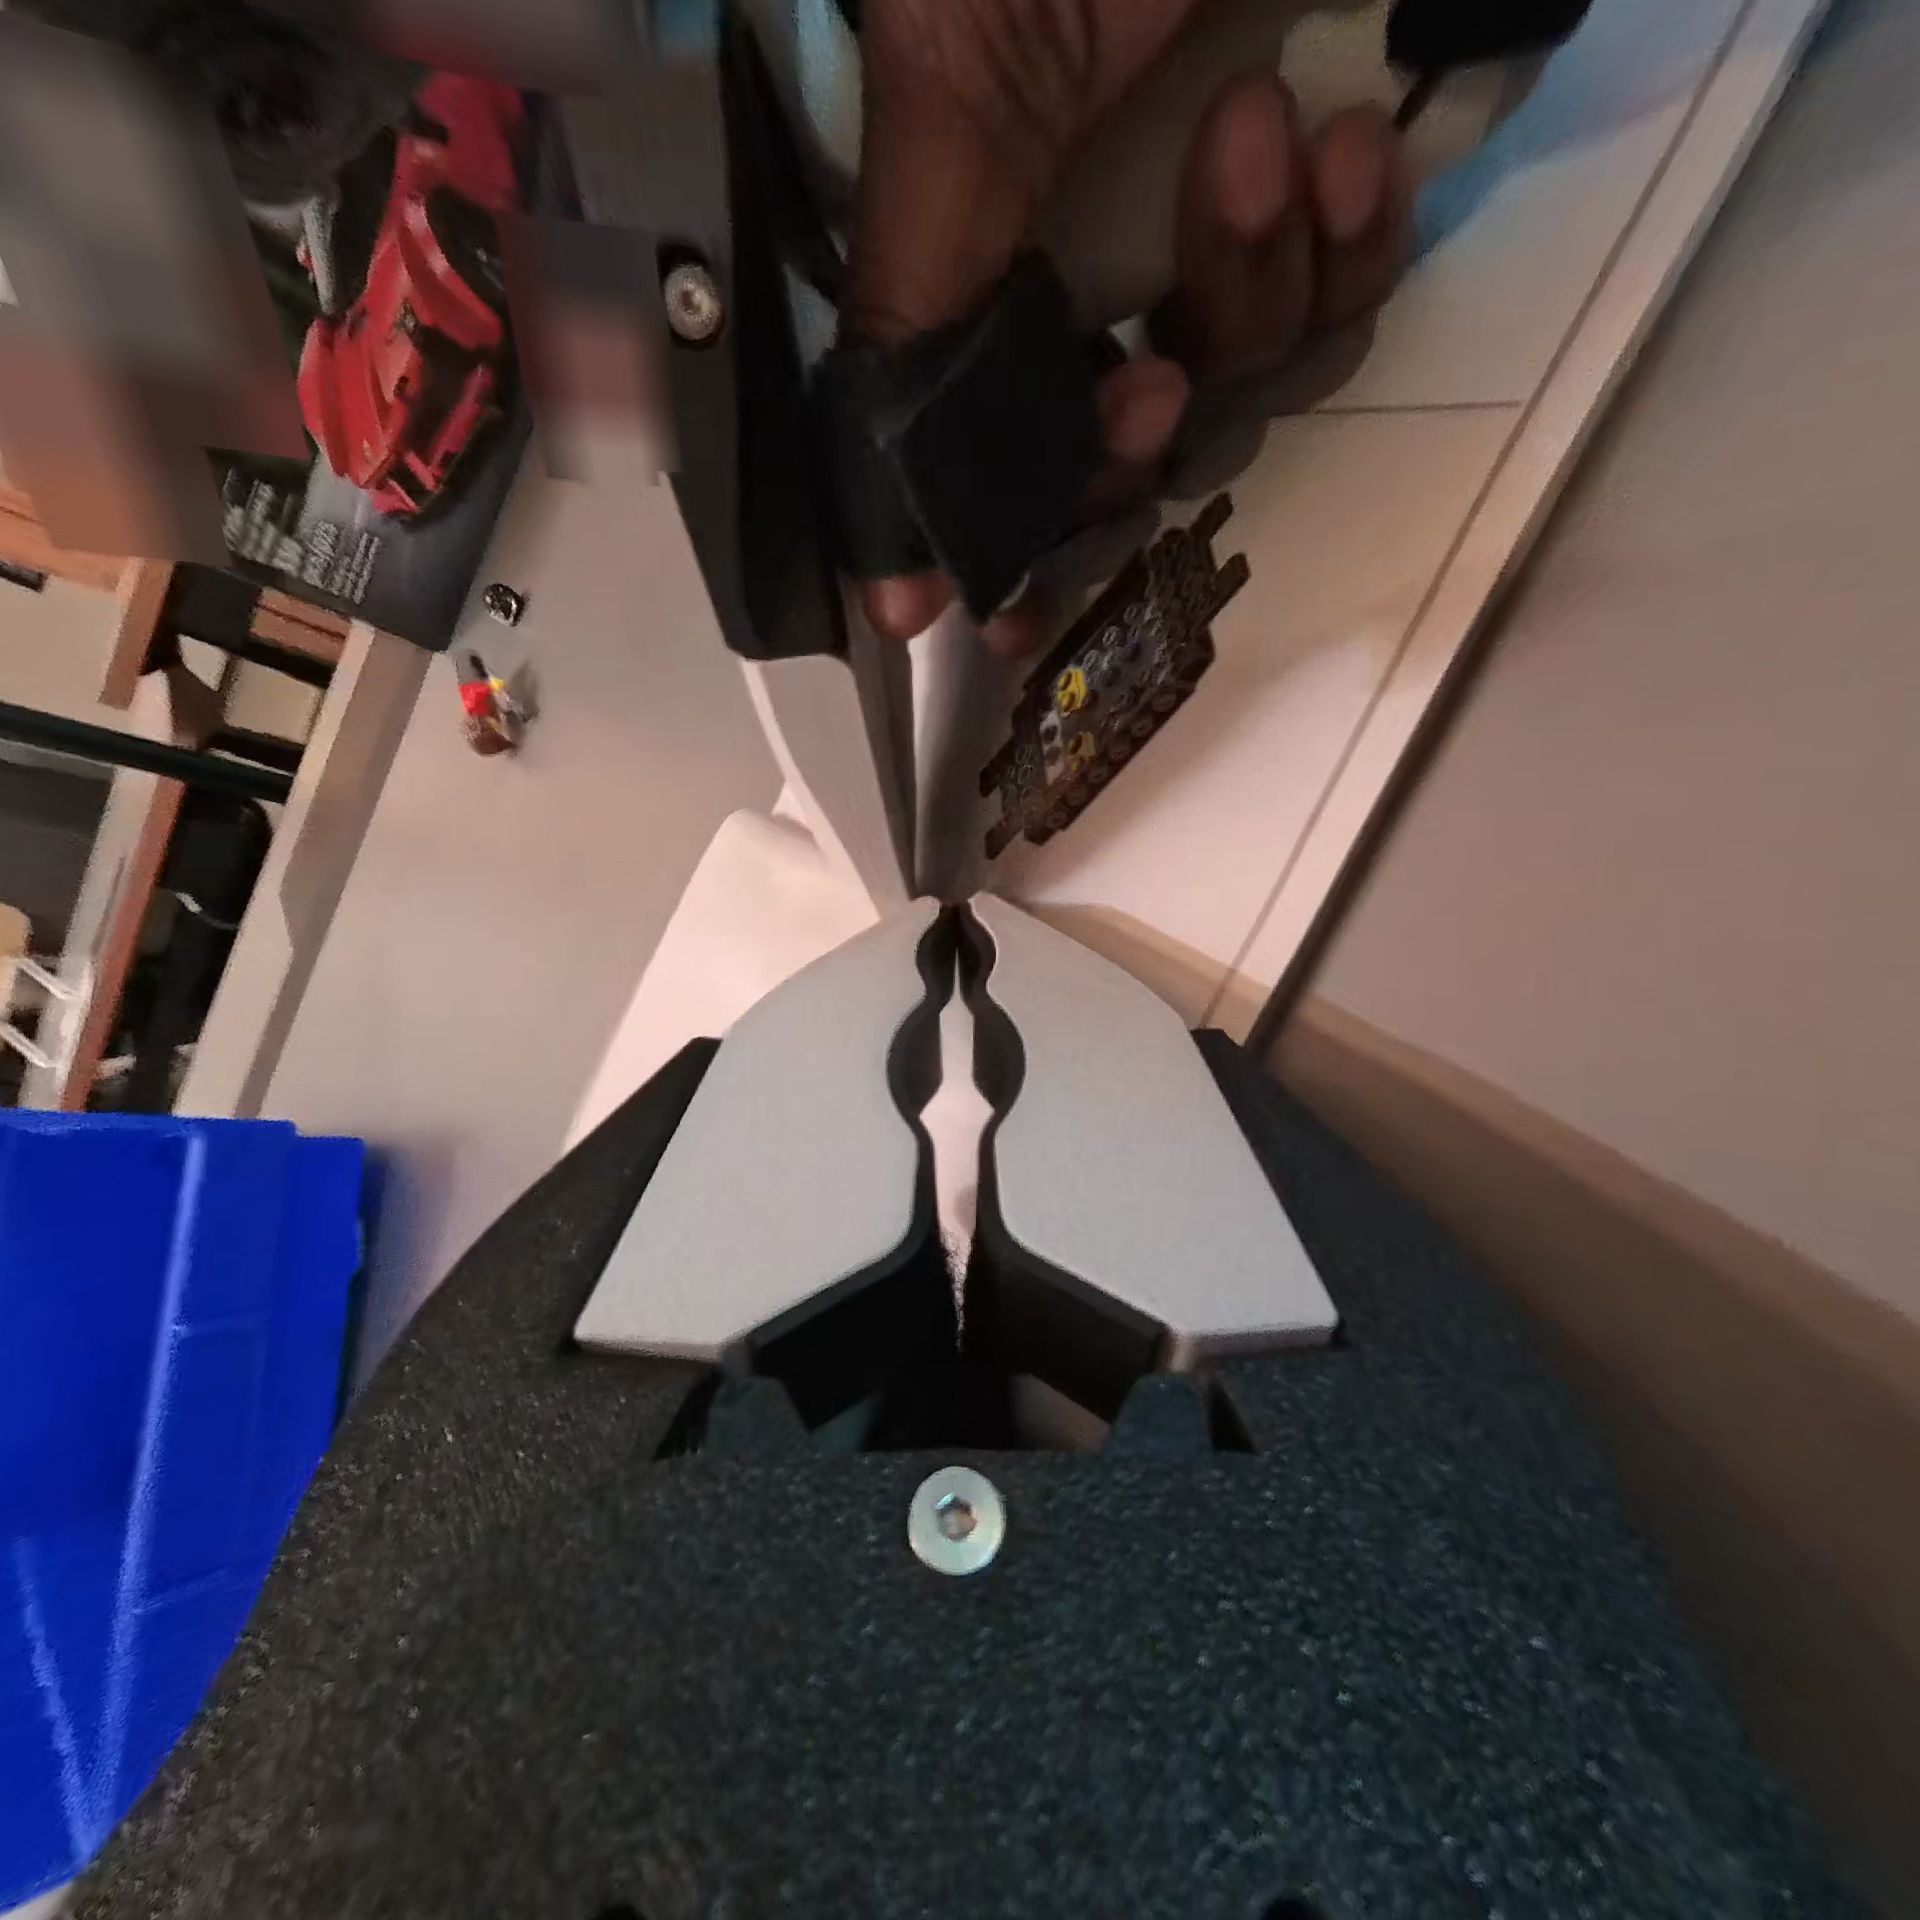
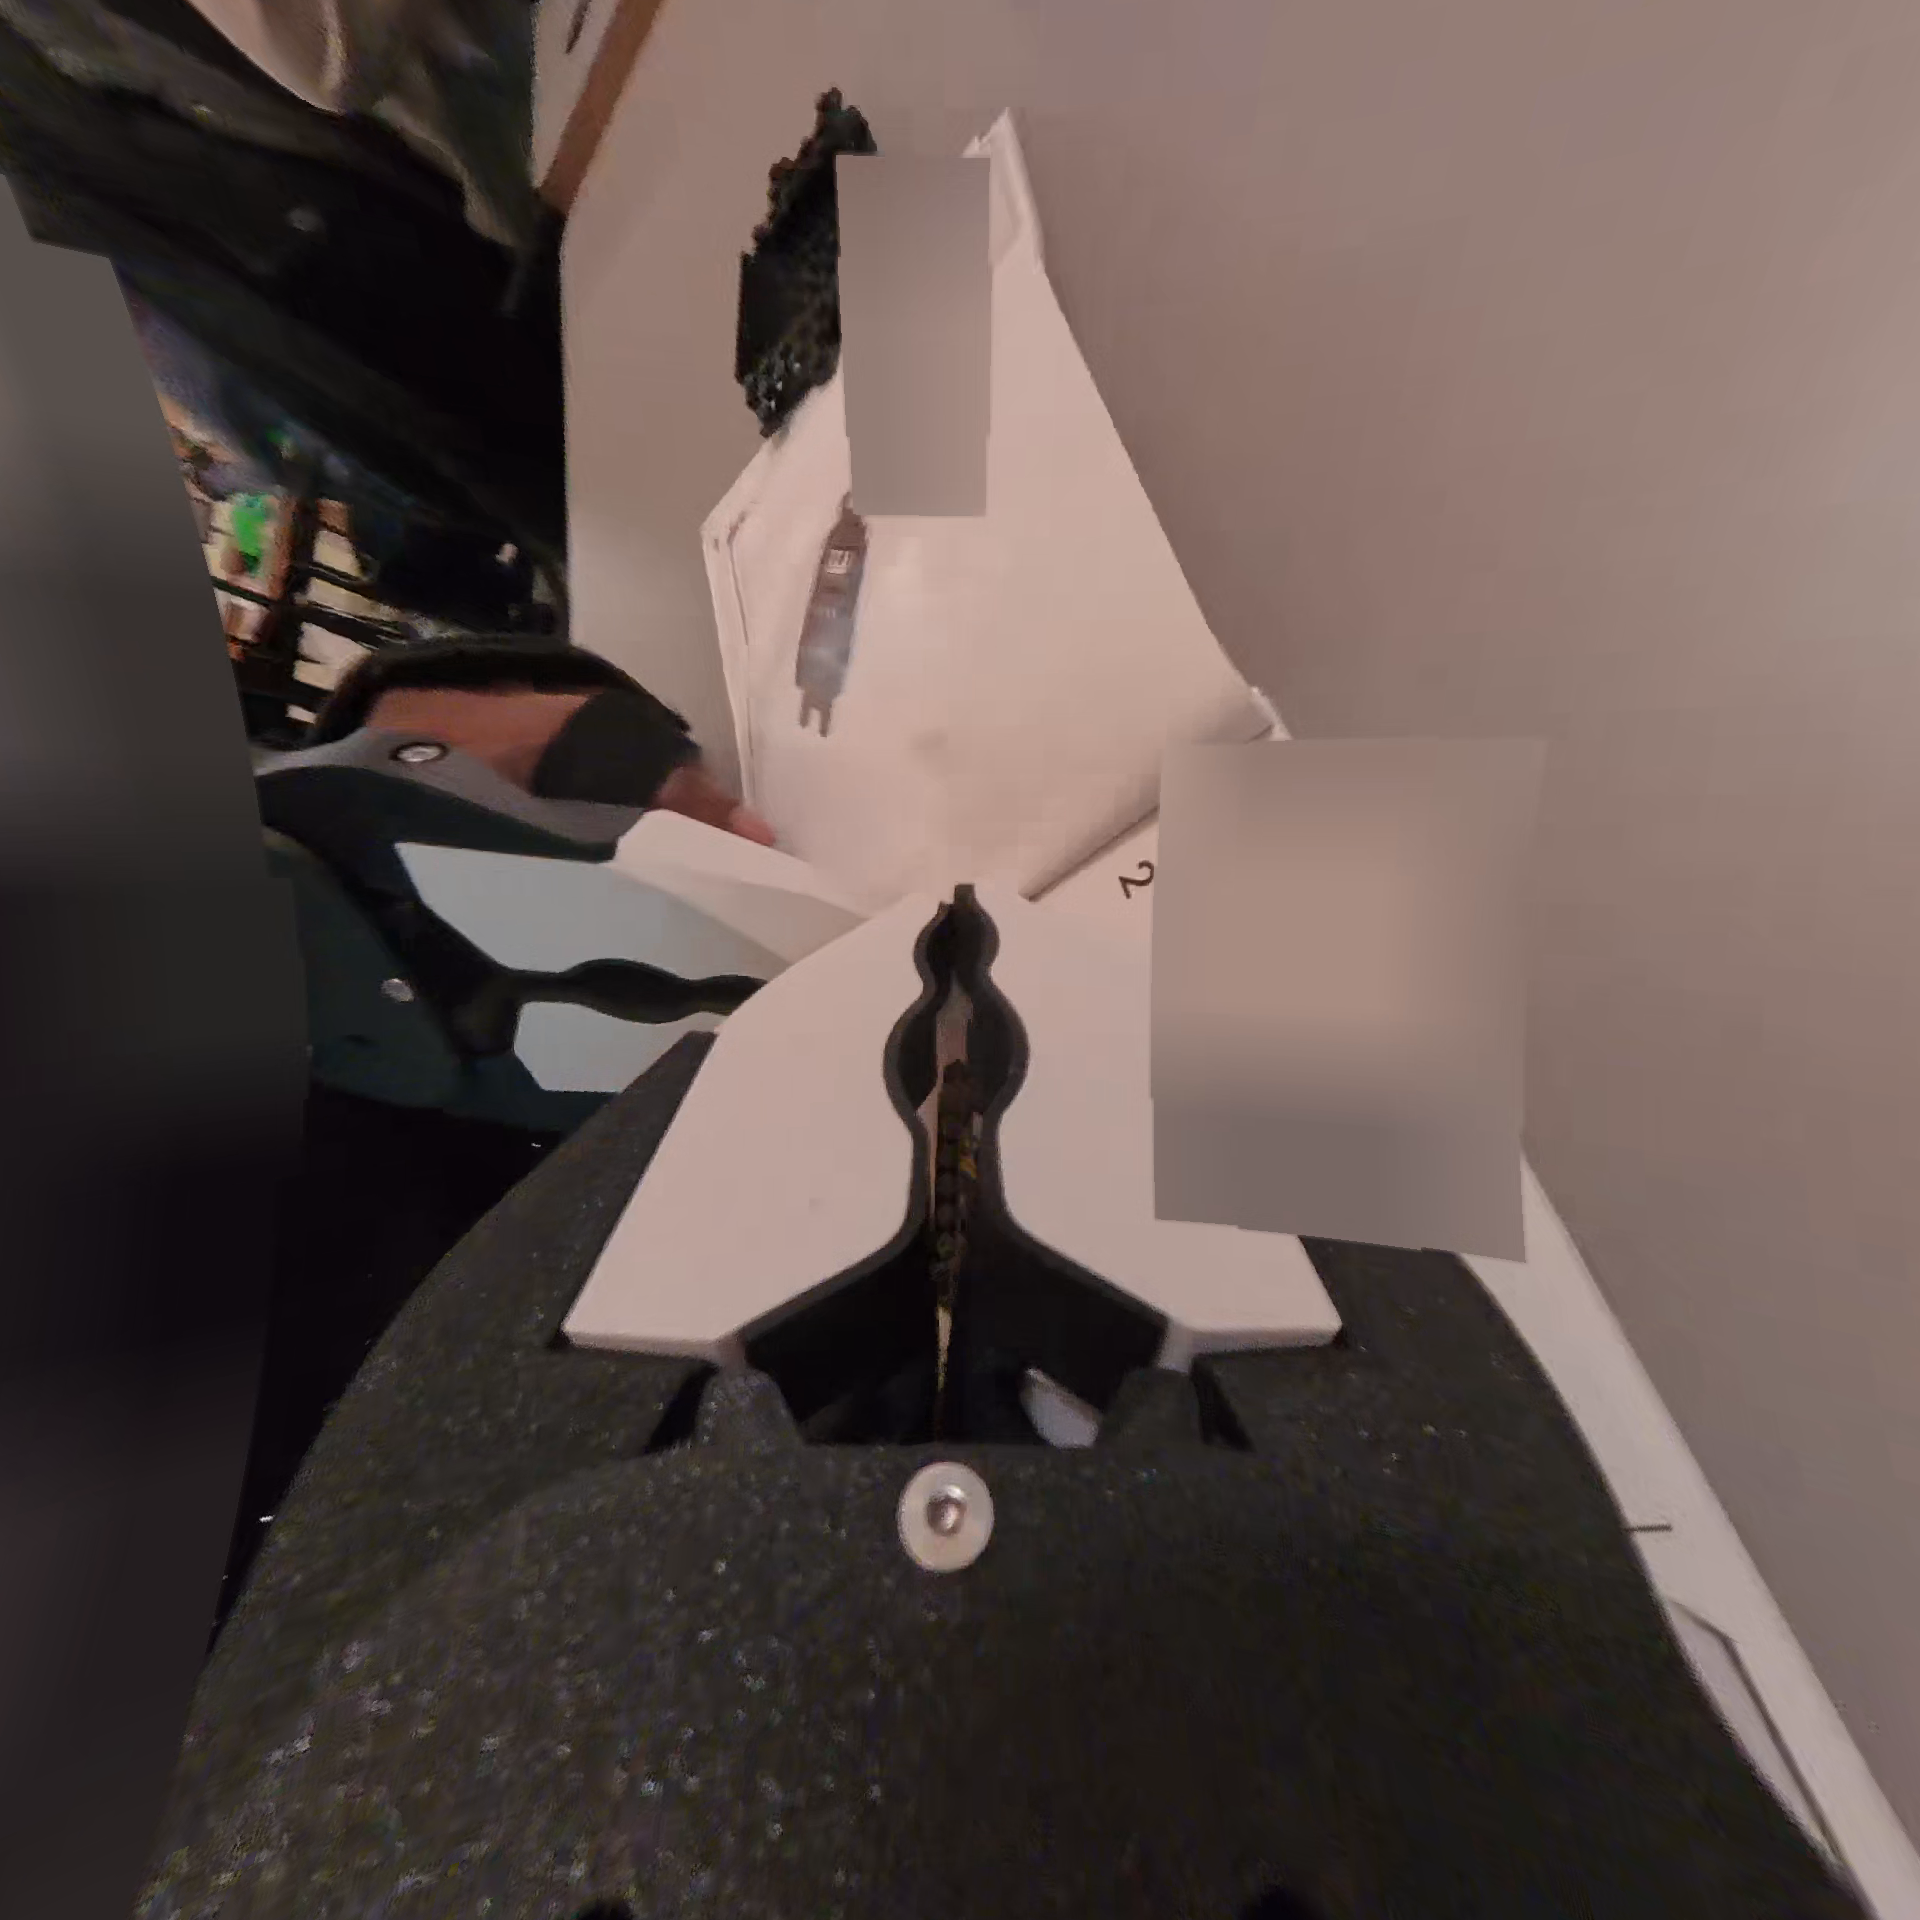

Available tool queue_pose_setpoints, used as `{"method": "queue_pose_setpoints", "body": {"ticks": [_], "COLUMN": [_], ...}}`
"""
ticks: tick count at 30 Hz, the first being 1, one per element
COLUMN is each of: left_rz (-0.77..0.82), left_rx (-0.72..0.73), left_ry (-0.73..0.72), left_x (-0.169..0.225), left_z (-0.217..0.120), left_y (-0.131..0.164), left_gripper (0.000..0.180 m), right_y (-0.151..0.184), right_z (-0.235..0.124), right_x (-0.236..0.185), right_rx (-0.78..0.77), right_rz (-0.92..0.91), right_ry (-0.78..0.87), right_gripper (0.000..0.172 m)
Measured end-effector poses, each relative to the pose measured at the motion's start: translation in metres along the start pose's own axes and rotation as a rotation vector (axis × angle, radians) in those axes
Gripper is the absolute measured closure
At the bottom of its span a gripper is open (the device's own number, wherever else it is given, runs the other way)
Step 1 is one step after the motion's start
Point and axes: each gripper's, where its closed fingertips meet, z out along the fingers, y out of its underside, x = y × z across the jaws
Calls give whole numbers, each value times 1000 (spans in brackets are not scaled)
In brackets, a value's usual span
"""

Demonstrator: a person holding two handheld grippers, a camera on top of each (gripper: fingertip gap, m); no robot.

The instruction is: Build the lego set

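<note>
both grippers pinch an open booklet

the left gripper (image 1: 954, 912) is closed on a thin sheaf of white pages of the booklet (image 1: 914, 748), held above the table (image 1: 499, 935). the right gripper (image 2: 961, 899) is closed on another page edge of it. the paper looks light, floppy and easy to tear, so grips near the edge seem safest. a blue bin (image 1: 156, 1403) sits beside the left gripper; its contents are hidden. a dark brick plate (image 1: 1122, 675) lies beyond the pages.
</note>
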Motion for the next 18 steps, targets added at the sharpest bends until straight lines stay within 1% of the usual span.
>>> {"method": "queue_pose_setpoints", "body": {"ticks": [3, 11, 13, 15, 18], "left_rz": [-48, -37, -61, -98, -264], "left_rx": [17, 22, 25, 19, 22], "left_ry": [25, 15, 33, 96, 296], "left_x": [0, 0, 1, 4, 20], "left_z": [-1, -1, -1, -5, -19], "left_y": [1, 1, 1, 1, -1], "left_gripper": [180, 180, 180, 180, 180], "right_y": [-3, -27, -32, -33, -33], "right_z": [0, -5, -8, -8, -9], "right_x": [1, 27, 33, 34, 37], "right_rx": [12, 69, 83, 92, 109], "right_rz": [83, 69, 66, 55, 22], "right_ry": [-52, 57, 80, 99, 154], "right_gripper": [172, 172, 172, 172, 172]}}
